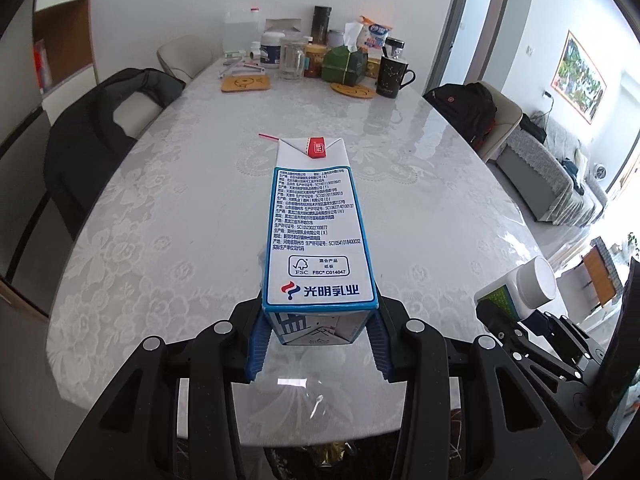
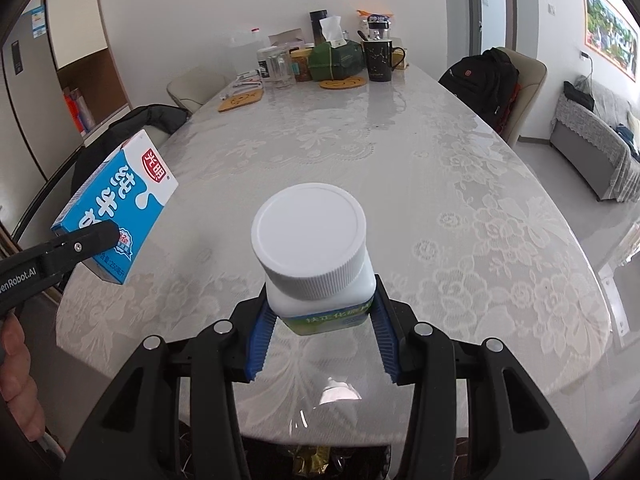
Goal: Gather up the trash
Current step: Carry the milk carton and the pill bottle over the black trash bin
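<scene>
My left gripper (image 1: 319, 334) is shut on a blue and white milk carton (image 1: 316, 232) with a red-striped straw at its far end. The carton is lifted over the near end of the lace-covered table (image 1: 192, 240). My right gripper (image 2: 322, 326) is shut on a white pill bottle (image 2: 310, 240) with a ribbed white cap and a green label, also held above the table. The right wrist view shows the carton (image 2: 120, 204) at the left, pinched by a left finger (image 2: 80, 242). From the left wrist view, the bottle (image 1: 524, 286) appears at the right.
At the table's far end stand a black mug (image 1: 390, 76), a glass mug (image 1: 291, 60), a green tissue box (image 1: 344, 62), jars and two cork coasters. Chairs with a black jacket (image 1: 96, 136) and a backpack (image 1: 468, 108) flank the table. A bag with gold wrappers (image 2: 316, 460) lies below the near edge.
</scene>
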`<action>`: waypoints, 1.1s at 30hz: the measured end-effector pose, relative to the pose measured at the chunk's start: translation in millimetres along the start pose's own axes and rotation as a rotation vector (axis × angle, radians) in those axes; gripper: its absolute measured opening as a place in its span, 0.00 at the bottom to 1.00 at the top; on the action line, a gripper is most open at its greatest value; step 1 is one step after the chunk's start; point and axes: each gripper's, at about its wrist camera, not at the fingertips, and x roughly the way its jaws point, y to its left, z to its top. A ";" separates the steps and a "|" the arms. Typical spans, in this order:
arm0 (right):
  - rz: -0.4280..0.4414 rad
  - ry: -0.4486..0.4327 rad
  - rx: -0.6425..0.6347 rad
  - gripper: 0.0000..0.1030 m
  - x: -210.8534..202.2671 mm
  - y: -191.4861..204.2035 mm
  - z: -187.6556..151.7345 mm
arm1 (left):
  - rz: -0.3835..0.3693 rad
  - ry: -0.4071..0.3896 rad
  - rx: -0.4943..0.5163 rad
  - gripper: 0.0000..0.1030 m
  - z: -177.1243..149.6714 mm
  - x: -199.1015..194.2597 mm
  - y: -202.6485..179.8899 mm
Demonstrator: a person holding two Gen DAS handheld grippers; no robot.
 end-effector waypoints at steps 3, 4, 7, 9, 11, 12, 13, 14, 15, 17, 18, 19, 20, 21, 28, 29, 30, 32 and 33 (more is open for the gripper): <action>0.006 -0.004 -0.006 0.41 -9.0 5.1 -8.5 | -0.002 0.001 -0.009 0.40 -14.4 -9.9 2.6; 0.009 -0.006 -0.008 0.41 -12.3 6.7 -11.9 | -0.007 0.002 -0.010 0.40 -17.8 -12.6 3.0; 0.017 -0.013 -0.014 0.41 -22.0 10.3 -21.4 | -0.003 -0.003 -0.009 0.40 -28.5 -21.6 3.2; 0.020 -0.014 -0.019 0.41 -27.4 13.5 -27.3 | 0.000 -0.005 -0.012 0.40 -35.4 -27.2 4.0; 0.021 -0.017 -0.026 0.41 -33.3 16.5 -34.4 | 0.005 -0.007 -0.011 0.40 -42.9 -32.5 3.7; 0.021 -0.018 -0.028 0.41 -34.5 17.1 -35.6 | 0.007 -0.008 -0.010 0.40 -47.0 -35.4 3.0; 0.023 -0.019 -0.029 0.41 -37.4 17.8 -38.9 | 0.007 -0.009 -0.008 0.40 -51.0 -38.3 1.9; 0.024 -0.020 -0.029 0.41 -39.2 18.1 -41.2 | 0.008 -0.009 -0.006 0.40 -52.4 -39.6 0.6; 0.025 -0.021 -0.027 0.41 -42.4 18.2 -44.6 | 0.008 -0.010 -0.005 0.40 -55.9 -42.7 -0.4; 0.027 -0.024 -0.028 0.41 -48.6 18.7 -50.8 | 0.006 -0.014 0.001 0.40 -64.2 -50.1 -3.5; 0.028 -0.027 -0.027 0.41 -52.5 18.6 -54.7 | 0.005 -0.017 0.004 0.40 -67.5 -53.4 -5.2; 0.029 -0.028 -0.027 0.41 -55.6 18.3 -57.8 | 0.004 -0.019 0.008 0.40 -72.2 -57.5 -7.0; 0.029 -0.030 -0.027 0.41 -58.6 18.3 -60.8 | 0.004 -0.021 0.009 0.40 -76.2 -60.8 -8.1; 0.030 -0.032 -0.028 0.41 -62.3 18.1 -64.5 | 0.003 -0.023 0.008 0.40 -78.8 -63.2 -8.1; 0.021 -0.040 -0.050 0.41 -84.7 18.9 -93.4 | -0.008 -0.028 0.036 0.40 -109.4 -85.3 -14.2; 0.022 -0.039 -0.053 0.41 -87.1 18.3 -98.4 | -0.011 -0.024 0.040 0.40 -114.3 -87.4 -14.7; 0.024 -0.039 -0.054 0.41 -88.7 17.4 -101.0 | -0.011 -0.022 0.046 0.40 -118.1 -88.8 -15.7; 0.021 -0.041 -0.054 0.41 -92.6 15.5 -108.4 | -0.007 -0.017 0.067 0.40 -127.3 -90.8 -18.6; 0.022 -0.041 -0.058 0.41 -95.0 15.2 -113.2 | -0.008 -0.014 0.072 0.40 -133.5 -92.1 -19.3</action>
